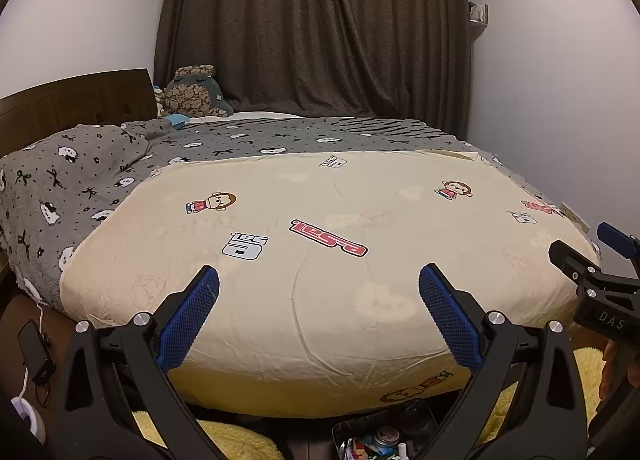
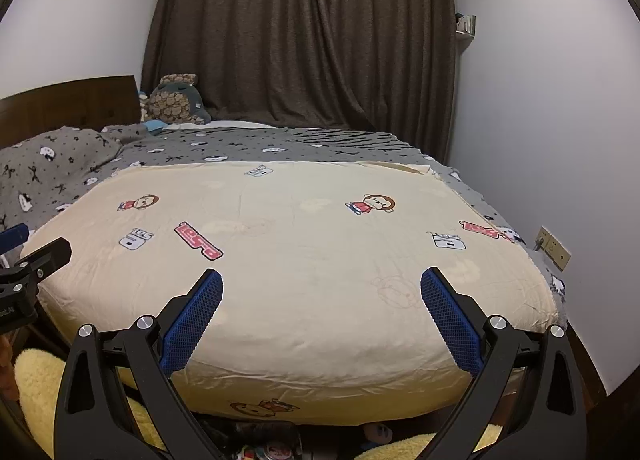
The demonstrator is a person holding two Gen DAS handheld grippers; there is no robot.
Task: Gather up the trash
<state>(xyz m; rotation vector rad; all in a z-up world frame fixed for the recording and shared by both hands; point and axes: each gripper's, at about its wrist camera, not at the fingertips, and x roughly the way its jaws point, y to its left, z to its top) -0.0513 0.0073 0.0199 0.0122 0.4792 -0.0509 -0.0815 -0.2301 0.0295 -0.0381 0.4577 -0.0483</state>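
We hold both hand-held grippers, left (image 1: 319,314) and right (image 2: 321,316), spread wide and empty over the bed (image 1: 320,300). No trash shows on it; the only clutter (image 1: 380,446) lies at bottom centre, below both, nearer neither.

A bed with a cream cartoon-print quilt (image 1: 320,260) over a grey blanket (image 1: 80,180) fills the room, its dark wooden headboard (image 1: 76,100) at the left, brown curtains (image 1: 312,28) drawn at the far end between plain white walls (image 2: 540,100).
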